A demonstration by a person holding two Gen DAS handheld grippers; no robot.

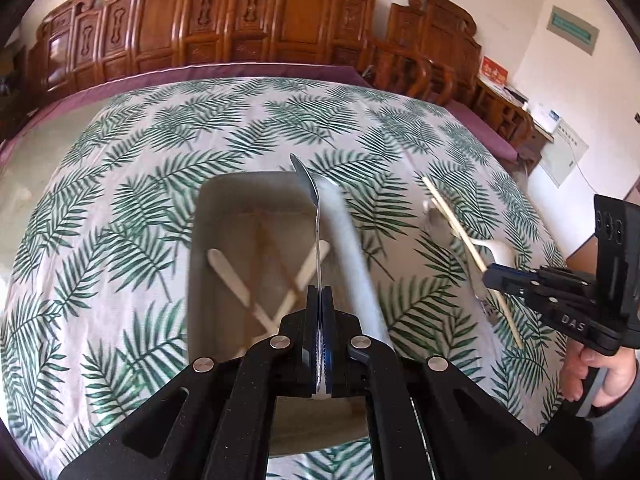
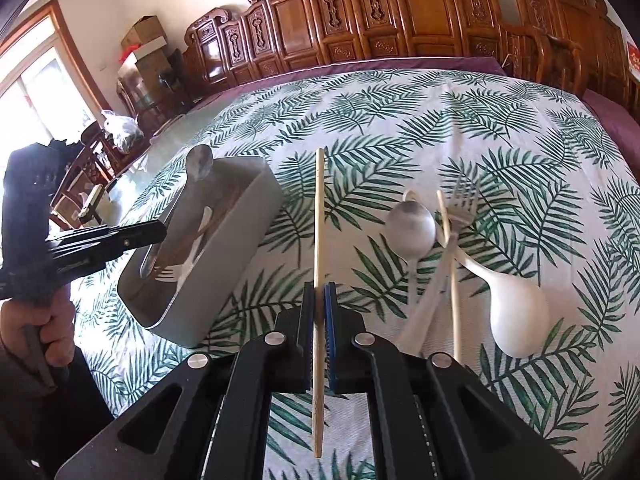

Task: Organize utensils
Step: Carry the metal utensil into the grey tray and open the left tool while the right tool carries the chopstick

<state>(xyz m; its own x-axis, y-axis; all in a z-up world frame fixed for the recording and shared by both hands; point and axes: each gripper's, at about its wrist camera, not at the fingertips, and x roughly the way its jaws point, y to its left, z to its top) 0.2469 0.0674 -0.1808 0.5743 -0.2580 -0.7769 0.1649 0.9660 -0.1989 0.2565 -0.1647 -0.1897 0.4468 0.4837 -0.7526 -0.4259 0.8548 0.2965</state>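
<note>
My left gripper (image 1: 320, 290) is shut on a metal spoon (image 1: 310, 192) and holds it over the grey bin (image 1: 212, 200), bowl pointing away. The bin (image 2: 240, 232) holds white utensils and wooden chopsticks (image 1: 276, 256). My right gripper (image 2: 319, 286) is shut on a single wooden chopstick (image 2: 319, 208), held above the cloth right of the bin. In the left wrist view the right gripper (image 1: 490, 274) shows at the right with the chopstick (image 1: 452, 216). On the cloth lie a metal spoon (image 2: 412, 228), a fork (image 2: 460, 208), another chopstick (image 2: 450, 256) and a white ladle (image 2: 516, 312).
The table has a palm-leaf cloth (image 1: 120, 208) with a purple edge. Carved wooden chairs (image 1: 248, 20) stand along the far side. A cluttered side table and boxes (image 2: 140, 64) stand at the left by a window.
</note>
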